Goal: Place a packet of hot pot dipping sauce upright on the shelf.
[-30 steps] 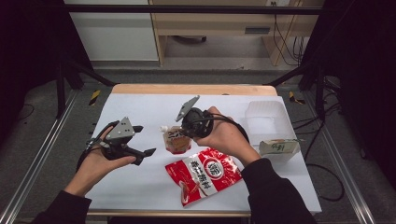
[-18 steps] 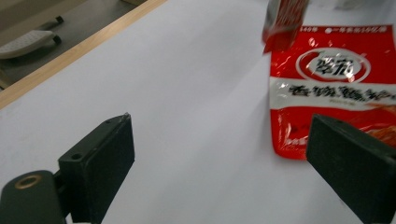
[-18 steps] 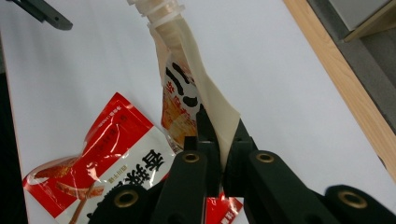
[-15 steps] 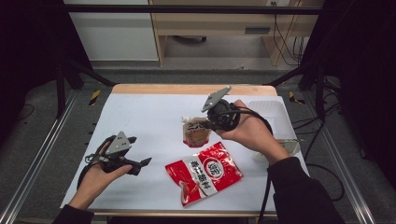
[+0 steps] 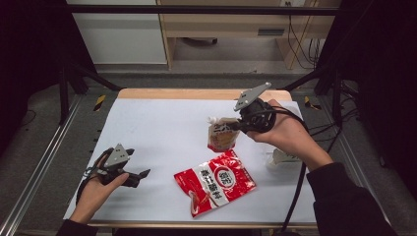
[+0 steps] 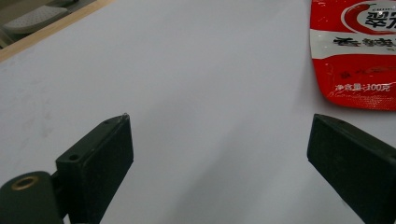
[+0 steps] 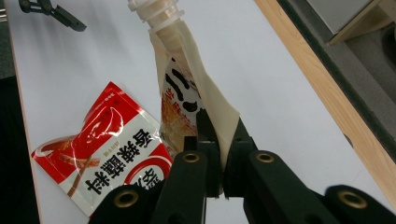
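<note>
Aloft, right tongs (image 5: 231, 127) pinch spout pouch (image 5: 222, 135); left tongs (image 5: 140, 176) gape low.

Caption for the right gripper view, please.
Right gripper clamps a spouted pouch above the white table, red sachet lying alongside.

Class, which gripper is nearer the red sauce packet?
Left. The left gripper lies just left of the red sauce packet; the right gripper holds a spouted pouch above it.
</note>
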### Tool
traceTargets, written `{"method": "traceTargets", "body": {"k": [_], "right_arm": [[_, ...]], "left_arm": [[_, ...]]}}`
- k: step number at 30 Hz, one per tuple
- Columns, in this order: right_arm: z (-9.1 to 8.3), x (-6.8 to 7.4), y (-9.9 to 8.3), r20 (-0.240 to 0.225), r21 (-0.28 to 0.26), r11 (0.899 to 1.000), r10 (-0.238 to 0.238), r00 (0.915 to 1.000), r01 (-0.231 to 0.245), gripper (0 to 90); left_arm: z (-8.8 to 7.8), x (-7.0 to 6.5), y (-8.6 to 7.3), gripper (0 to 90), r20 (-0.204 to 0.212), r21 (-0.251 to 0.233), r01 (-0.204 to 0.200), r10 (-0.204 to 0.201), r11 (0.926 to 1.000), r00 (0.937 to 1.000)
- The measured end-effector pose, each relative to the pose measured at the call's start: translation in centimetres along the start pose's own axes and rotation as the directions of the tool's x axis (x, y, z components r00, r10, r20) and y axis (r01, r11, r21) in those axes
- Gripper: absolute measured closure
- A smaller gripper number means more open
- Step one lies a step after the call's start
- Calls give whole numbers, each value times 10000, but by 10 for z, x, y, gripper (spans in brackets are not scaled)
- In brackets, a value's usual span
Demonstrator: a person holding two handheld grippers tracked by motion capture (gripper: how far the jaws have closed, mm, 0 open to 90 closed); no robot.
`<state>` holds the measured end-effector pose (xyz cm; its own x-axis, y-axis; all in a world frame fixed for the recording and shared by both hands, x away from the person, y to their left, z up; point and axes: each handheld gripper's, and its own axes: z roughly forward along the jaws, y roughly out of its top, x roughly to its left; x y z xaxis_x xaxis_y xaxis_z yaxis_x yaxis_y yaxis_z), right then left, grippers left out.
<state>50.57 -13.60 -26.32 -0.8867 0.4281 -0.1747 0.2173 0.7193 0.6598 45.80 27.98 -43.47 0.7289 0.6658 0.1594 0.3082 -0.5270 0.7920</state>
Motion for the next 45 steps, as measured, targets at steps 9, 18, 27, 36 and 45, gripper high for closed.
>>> {"method": "traceTargets", "body": {"k": [9, 18, 27, 36, 45], "right_arm": [[-24, -18, -4, 120, -450, 9990, 12, 9999, -7, 888], [-19, -29, -12, 642, -86, 10000, 3, 9979, 2, 889], [-32, -42, -18, 1127, -43, 9997, -223, 9934, 229, 890], [-52, -42, -31, 1683, -125, 9996, -235, 9855, 260, 889], [-73, -46, -58, 2127, -284, 9996, -12, 9771, 74, 889]], "left_arm": [[-12, 0, -15, 62, -512, -159, 351, -359, 9993, 9980], [-34, 1, -36, 68, -919, 196, 866, -845, 9960, 9922], [-32, 7, -38, 71, -1102, 165, 1084, -1059, 9940, 9883], [-30, 5, -40, 71, -1054, 237, 1155, -1124, 9930, 9881], [-28, 2, -39, 71, -1016, 306, 1150, -1114, 9929, 9886]]}}
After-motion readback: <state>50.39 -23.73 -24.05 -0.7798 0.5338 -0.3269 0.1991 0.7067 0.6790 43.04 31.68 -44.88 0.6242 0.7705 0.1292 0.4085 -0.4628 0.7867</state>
